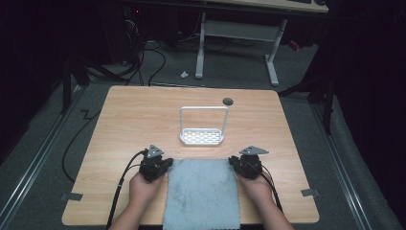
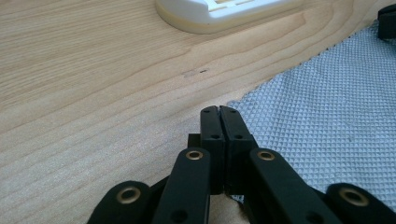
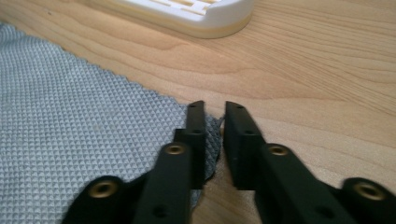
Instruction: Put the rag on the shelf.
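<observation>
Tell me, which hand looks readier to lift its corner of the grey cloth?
Probably the right: the right gripper has a cloth corner bunched between its nearly closed jaws. The left gripper is shut beside the cloth's corner.

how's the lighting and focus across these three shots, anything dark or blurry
High view: the light wooden table is lit and the room around it is dark. Left gripper view: the grey waffle-textured cloth is crisp; the white plastic rack base is soft. Right gripper view: the near jaws blur slightly.
</observation>
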